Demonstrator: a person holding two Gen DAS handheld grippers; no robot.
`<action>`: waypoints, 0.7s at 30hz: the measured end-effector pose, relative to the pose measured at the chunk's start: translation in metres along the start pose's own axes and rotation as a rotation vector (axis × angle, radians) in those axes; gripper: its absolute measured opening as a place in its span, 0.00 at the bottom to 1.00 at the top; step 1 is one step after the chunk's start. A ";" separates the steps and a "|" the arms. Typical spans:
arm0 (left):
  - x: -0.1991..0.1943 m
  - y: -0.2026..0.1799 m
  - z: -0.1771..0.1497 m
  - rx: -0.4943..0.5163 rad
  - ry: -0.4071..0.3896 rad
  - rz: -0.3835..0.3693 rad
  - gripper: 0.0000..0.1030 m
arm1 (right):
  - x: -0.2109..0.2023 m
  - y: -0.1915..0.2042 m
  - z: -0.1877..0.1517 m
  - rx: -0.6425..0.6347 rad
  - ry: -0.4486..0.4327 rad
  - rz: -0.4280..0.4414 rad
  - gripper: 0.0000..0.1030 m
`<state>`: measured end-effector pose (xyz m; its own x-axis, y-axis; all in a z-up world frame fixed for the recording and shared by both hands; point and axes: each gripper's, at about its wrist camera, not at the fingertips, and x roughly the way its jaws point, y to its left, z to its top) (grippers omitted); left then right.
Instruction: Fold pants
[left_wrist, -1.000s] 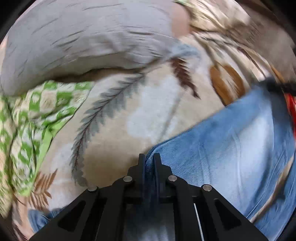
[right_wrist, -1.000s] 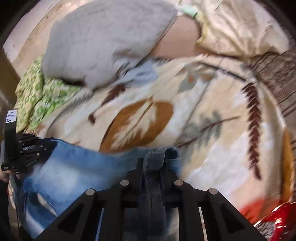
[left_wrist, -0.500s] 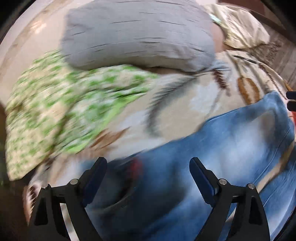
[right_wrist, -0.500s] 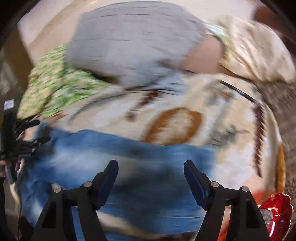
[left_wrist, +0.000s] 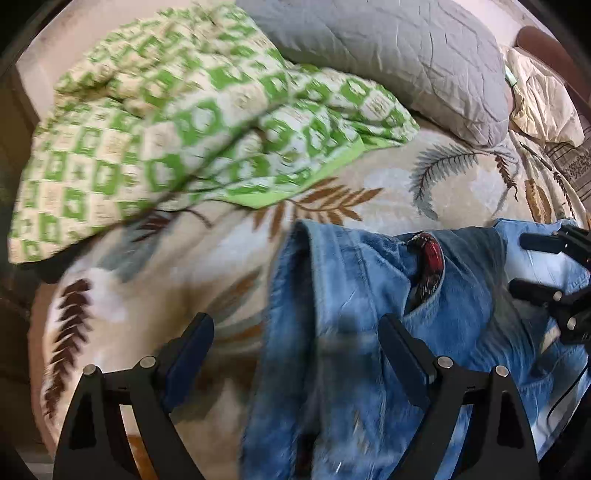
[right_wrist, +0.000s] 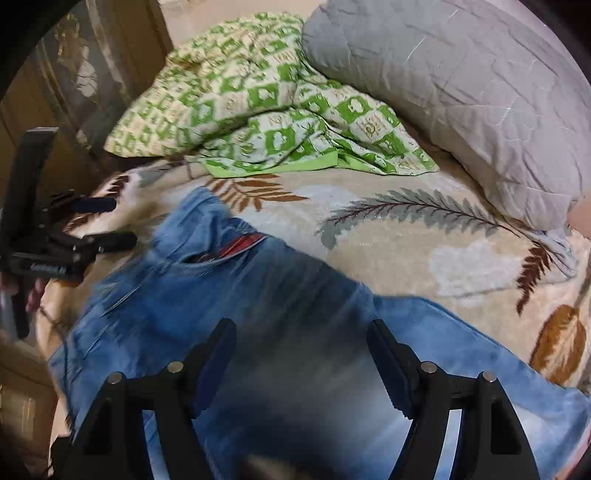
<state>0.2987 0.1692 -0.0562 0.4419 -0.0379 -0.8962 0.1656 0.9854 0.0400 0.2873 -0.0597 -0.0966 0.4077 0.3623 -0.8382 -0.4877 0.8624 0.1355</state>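
Note:
Blue jeans (left_wrist: 354, 314) lie on a leaf-patterned beige blanket (left_wrist: 461, 184), with a red-lined pocket (left_wrist: 430, 254) showing near the waist. My left gripper (left_wrist: 297, 339) is open and empty, hovering over the jeans' left edge. My right gripper (right_wrist: 301, 345) is open and empty above the jeans (right_wrist: 266, 295). The right gripper also shows at the right edge of the left wrist view (left_wrist: 535, 264). The left gripper shows at the left of the right wrist view (right_wrist: 107, 223).
A green-and-cream checked quilt (left_wrist: 166, 122) is bunched at the back left. A large grey pillow (left_wrist: 399, 55) lies behind it, and a beige pillow (left_wrist: 543, 103) at the far right. A wooden cabinet (right_wrist: 74, 74) stands beside the bed at left.
Both grippers were shut on the jeans' edge one second ago. They have let go, opened wide and drawn back, and the jeans now lie folded over on the blanket.

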 end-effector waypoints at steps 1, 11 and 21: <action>0.011 -0.005 0.003 -0.001 0.015 -0.008 0.88 | 0.005 0.000 0.001 0.005 0.010 0.006 0.74; 0.048 -0.006 0.017 -0.006 0.027 -0.058 0.17 | 0.061 0.000 0.005 0.005 0.026 -0.032 0.37; 0.047 -0.003 0.011 -0.029 0.001 0.100 0.82 | 0.068 -0.003 0.030 0.061 0.040 -0.010 0.42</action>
<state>0.3286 0.1628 -0.0936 0.4541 0.0606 -0.8889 0.0954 0.9886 0.1162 0.3395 -0.0267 -0.1378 0.3803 0.3398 -0.8602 -0.4354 0.8863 0.1576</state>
